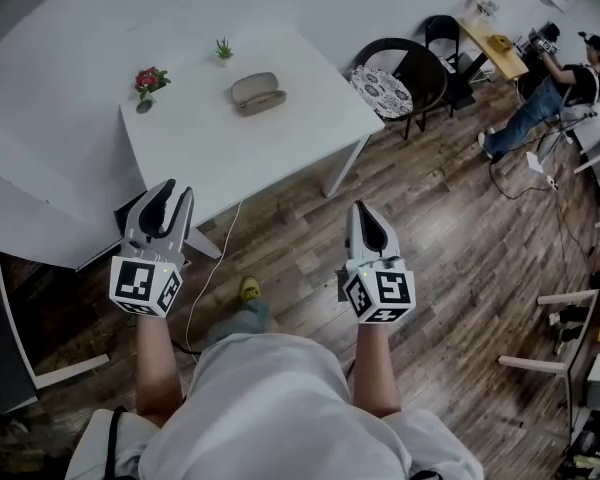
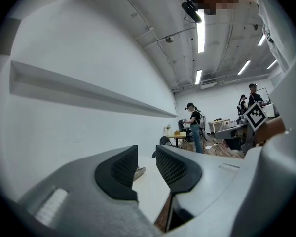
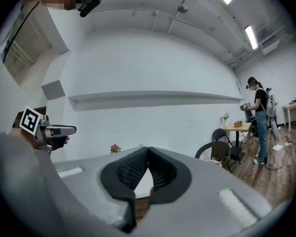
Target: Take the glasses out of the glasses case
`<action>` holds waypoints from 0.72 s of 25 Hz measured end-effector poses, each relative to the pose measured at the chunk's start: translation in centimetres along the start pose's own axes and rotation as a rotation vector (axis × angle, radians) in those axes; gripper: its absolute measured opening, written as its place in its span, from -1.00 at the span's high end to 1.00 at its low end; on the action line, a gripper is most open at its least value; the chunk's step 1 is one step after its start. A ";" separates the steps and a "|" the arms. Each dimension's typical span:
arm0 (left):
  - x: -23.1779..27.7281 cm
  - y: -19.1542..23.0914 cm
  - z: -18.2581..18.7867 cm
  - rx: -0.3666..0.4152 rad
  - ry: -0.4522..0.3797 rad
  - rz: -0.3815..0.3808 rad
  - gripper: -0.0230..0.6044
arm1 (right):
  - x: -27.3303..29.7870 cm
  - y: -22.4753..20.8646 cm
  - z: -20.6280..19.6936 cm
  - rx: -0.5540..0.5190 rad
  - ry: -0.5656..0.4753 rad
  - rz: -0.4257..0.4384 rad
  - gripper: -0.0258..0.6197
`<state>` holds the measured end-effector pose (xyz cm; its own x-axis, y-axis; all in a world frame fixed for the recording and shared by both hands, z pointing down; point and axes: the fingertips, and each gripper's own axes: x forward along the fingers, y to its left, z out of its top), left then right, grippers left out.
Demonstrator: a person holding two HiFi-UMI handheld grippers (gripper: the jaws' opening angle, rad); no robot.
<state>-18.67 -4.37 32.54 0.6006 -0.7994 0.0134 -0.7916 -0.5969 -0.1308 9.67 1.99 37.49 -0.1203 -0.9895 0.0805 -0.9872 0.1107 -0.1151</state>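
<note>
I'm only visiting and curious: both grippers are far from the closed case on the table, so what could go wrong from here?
1. The glasses case lies closed and loose on the white table; a clumsy pinch could push it sliding.
2. The right gripper has its jaws together, so it must open first.
3. A white cable crosses the floor near the feet; stepping forward might snag it.

Left hand-held gripper [image 1: 175,194], right hand-held gripper [image 1: 361,211] grey; shirt [image 1: 270,398] white, seemingly short-sleeved.
</note>
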 end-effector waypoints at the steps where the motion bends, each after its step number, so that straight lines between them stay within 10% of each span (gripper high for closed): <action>1: 1.0 0.7 -0.2 -0.003 0.001 -0.006 0.57 | 1.2 0.0 0.0 0.000 0.003 -0.004 0.91; 18: 14.1 9.6 -2.8 -0.034 0.002 -0.123 0.57 | 14.5 -0.7 0.7 -0.013 0.027 -0.087 0.91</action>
<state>-18.10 -21.54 34.23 0.6930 -0.7204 0.0294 -0.7156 -0.6922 -0.0940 8.66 -12.47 38.00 -0.0365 -0.9925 0.1163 -0.9953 0.0256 -0.0936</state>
